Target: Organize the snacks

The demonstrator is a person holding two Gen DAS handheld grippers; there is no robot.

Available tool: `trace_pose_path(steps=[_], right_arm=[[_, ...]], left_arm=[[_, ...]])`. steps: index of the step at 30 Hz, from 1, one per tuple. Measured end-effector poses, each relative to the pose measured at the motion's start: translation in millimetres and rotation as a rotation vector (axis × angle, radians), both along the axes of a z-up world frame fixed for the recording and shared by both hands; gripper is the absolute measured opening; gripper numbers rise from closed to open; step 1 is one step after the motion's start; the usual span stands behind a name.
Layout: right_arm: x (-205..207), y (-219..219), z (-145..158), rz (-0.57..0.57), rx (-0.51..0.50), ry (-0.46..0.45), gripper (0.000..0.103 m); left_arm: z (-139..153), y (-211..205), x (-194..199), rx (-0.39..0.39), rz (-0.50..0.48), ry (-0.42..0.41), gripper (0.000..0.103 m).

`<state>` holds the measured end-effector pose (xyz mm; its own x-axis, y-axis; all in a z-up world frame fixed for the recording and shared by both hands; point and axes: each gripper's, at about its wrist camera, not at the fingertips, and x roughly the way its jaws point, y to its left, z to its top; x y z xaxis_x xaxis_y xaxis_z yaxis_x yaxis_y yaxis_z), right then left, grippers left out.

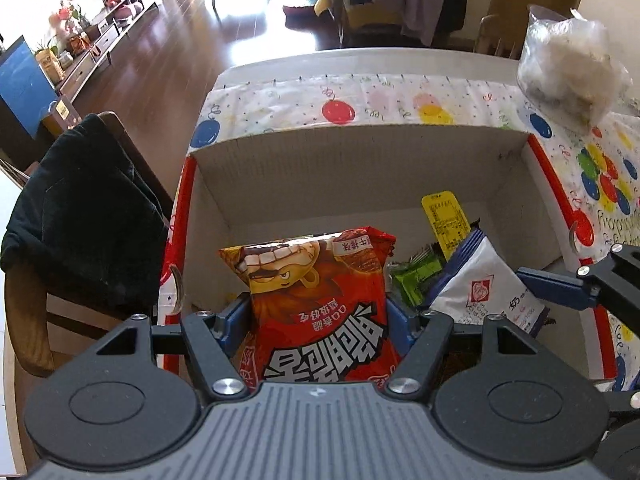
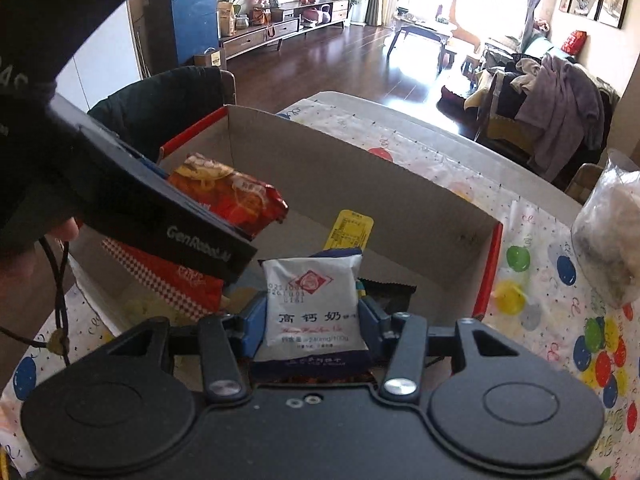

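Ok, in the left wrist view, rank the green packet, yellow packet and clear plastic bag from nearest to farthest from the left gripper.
1. Green packet, in the box, just right of the left gripper.
2. Yellow packet, upright deeper in the box.
3. Clear plastic bag, on the tablecloth beyond the box's far right corner.

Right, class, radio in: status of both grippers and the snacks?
Left gripper shut on red snack bag. Right gripper shut on white milk packet. Both over the cardboard box; nothing blocking.
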<state>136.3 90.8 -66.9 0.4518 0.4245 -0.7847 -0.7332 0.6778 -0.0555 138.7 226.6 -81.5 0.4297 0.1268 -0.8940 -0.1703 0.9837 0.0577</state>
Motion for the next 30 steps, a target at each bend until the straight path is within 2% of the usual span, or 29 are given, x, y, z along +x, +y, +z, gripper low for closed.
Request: trace_pose_path(steps=[7, 14, 23, 25, 26, 30], right_arm=[[4, -8, 5, -0.021, 0.039, 0.034, 0.050], [1, -22, 17, -0.042, 0.087, 0.039, 0.058], [-5, -43, 39, -0.077, 0.173, 0.036, 0.061], [-8, -50, 45, -0.089, 0.204, 0.035, 0.075], [-10, -53, 48, -0.098, 0.215, 0.020, 0.086], [-17, -65, 64, -0.101, 0.263, -0.016, 0.088]], left_arm=[[-1, -2, -5, 0.005, 0.006, -0.004, 0.069], [7, 2, -13, -0.011, 0.017, -0.029, 0.070], [33, 1, -38, -0.060, 0.010, -0.149, 0.074], [40, -1, -44, -0.066, 0.005, -0.181, 0.074], [43, -1, -47, -0.068, 0.004, -0.197, 0.074], [58, -3, -59, -0.092, -0.001, -0.264, 0.076]])
